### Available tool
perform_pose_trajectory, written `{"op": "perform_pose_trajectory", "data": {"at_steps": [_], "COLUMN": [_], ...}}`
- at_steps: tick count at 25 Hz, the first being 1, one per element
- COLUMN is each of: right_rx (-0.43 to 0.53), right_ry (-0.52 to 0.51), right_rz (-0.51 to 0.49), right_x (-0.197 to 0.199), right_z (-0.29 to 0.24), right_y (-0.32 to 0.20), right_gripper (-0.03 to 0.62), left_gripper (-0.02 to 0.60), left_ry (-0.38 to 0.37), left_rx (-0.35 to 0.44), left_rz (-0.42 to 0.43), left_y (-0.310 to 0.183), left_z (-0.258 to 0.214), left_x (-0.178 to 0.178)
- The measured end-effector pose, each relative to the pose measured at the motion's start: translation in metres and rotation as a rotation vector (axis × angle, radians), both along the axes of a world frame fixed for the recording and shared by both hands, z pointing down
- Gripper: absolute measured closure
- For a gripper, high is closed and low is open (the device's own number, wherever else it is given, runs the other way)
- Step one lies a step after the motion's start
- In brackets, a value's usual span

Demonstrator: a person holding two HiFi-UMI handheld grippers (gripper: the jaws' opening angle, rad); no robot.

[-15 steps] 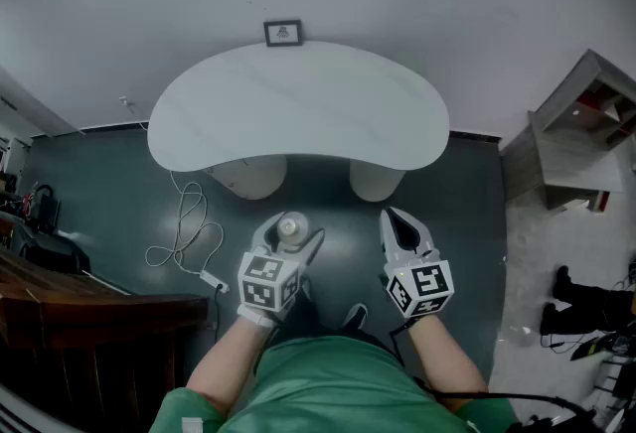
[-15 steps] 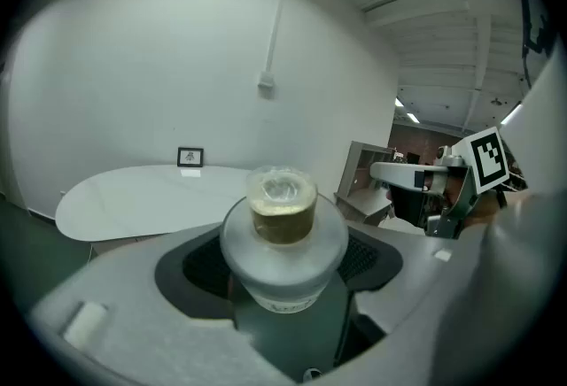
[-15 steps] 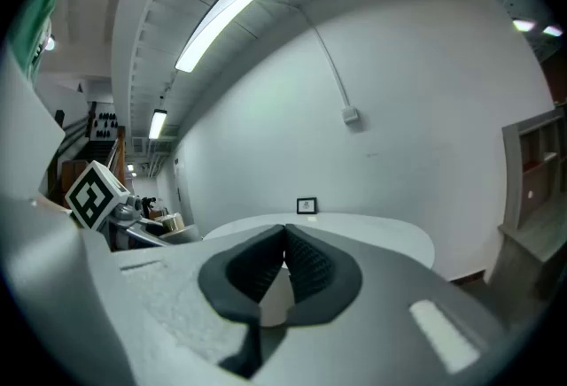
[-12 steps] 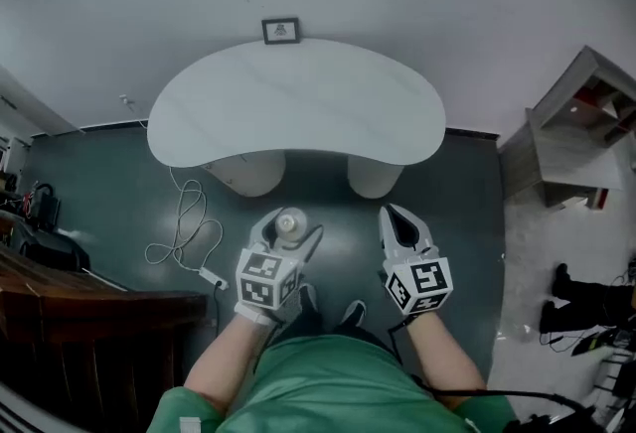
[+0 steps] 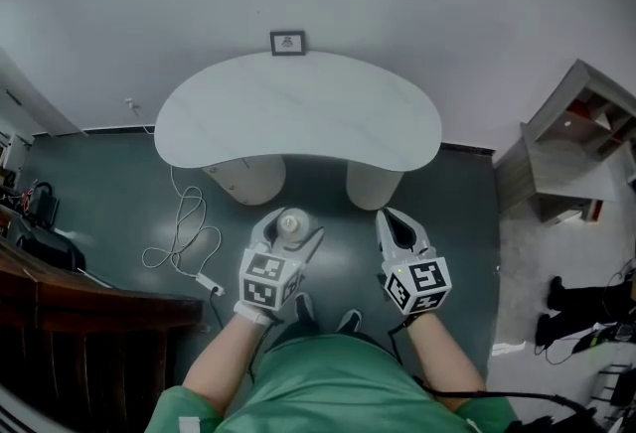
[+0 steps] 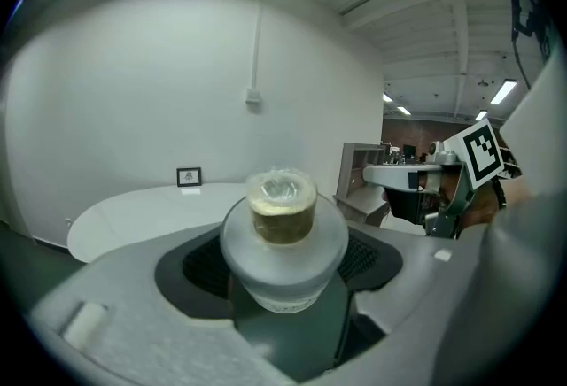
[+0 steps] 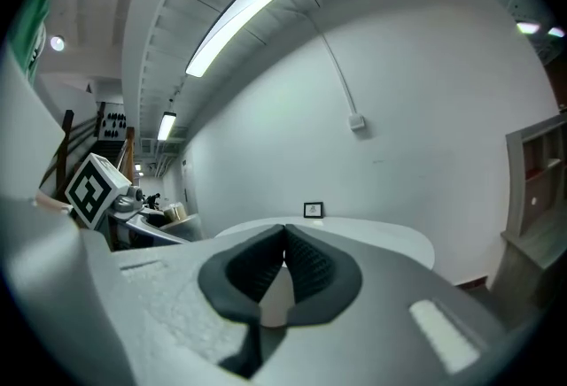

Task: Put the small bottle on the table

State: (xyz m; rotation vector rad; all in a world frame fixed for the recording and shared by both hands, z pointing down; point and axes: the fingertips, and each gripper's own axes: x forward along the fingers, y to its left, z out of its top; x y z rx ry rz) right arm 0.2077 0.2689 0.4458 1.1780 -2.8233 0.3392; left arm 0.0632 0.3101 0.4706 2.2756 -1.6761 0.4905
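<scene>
The person's left gripper (image 5: pixel 290 231) stands wide, its dark pads clamped on the round shoulders of a small frosted-glass bottle with a cork-coloured stopper (image 6: pixel 283 229). The bottle is upright, with its long axis vertical and its stopper uppermost, so the head view looks down on its round top. It hangs over the dark green floor (image 5: pixel 119 173), short of the near edge of the white, kidney-shaped counter (image 5: pixel 298 113).

That gap is what the coming move turns on. The counter lies straight ahead of the left gripper and well apart from it, with the inward curve of its near edge facing the person. The bottle therefore has to travel forward past that edge before it can come down. The left gripper view looks onto the counter's top beyond the bottle, so the carry seems high enough. Whether the bottle's base clears the edge cannot be told.

The right gripper (image 7: pixel 283 262) has its jaws closed together with nothing between them. It is held level beside the left one and is no nearer the counter. A small framed picture (image 5: pixel 288 43) stands at the counter's far edge, away from any likely landing spot.
</scene>
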Motion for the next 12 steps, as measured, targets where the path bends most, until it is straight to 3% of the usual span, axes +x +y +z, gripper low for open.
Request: {"op": "perform_pose_trajectory", "data": {"at_steps": [12], "right_rx": [0.068], "right_ry": [0.017], "right_rz": [0.045], "right_x": [-0.006], "right_z": [-0.021], "right_y": [-0.029], "right_gripper": [0.599], "left_gripper": [0.235], "left_ry": [-0.016], "left_rx": [0.054], "left_rz": [-0.019], "left_y": [-0.033], "left_z": [-0.015], "left_x": [-0.031]}}
